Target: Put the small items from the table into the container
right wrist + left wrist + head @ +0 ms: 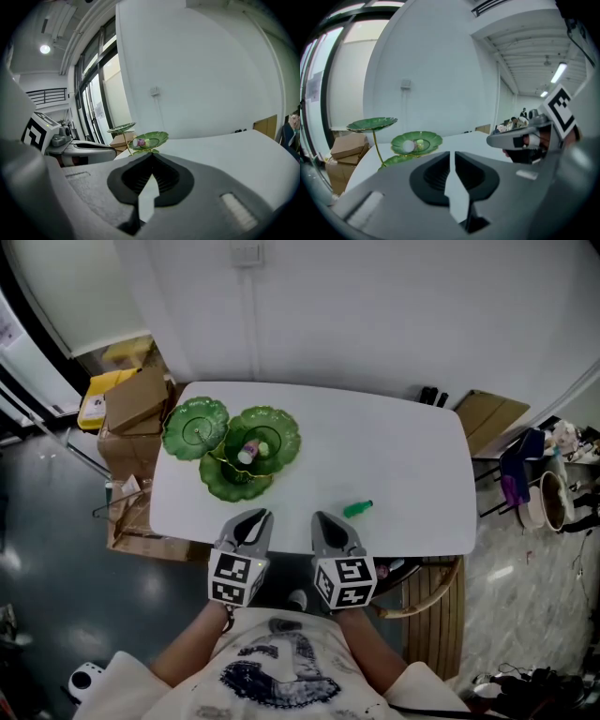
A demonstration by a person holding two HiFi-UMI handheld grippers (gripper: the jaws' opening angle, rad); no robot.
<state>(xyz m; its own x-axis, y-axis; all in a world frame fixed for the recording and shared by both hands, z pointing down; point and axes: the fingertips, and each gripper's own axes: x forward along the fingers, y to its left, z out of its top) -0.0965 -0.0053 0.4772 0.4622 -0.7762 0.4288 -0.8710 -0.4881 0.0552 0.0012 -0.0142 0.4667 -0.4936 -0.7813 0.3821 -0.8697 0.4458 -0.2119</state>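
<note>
Now you hold both tools over the near edge of the white worktop (412, 456), side by side and close to each other. Your left hand-held gripper (251, 524) has its jaws almost together: in the left gripper view only a thin slit shows between them, and nothing stands in this slit. Your right hand-held gripper (328, 526) has its jaws fully together, tip against tip, and it also holds nothing.

From your two tools, the green leaf-shaped container (281, 423) stands at about 11 o'clock, near the far left corner of the worktop. It has three leaf plates on thin gold stems, at different heights. The plate on the right side carries some small items (249, 452): one white, one pink or purple and one pale green.

One small green item (357, 509) lies alone on the worktop, just at 1 o'clock from your right tool and well apart from the container.

Beside the worktop, at 10 o'clock, some cardboard boxes (136, 399) stand on the floor.
</note>
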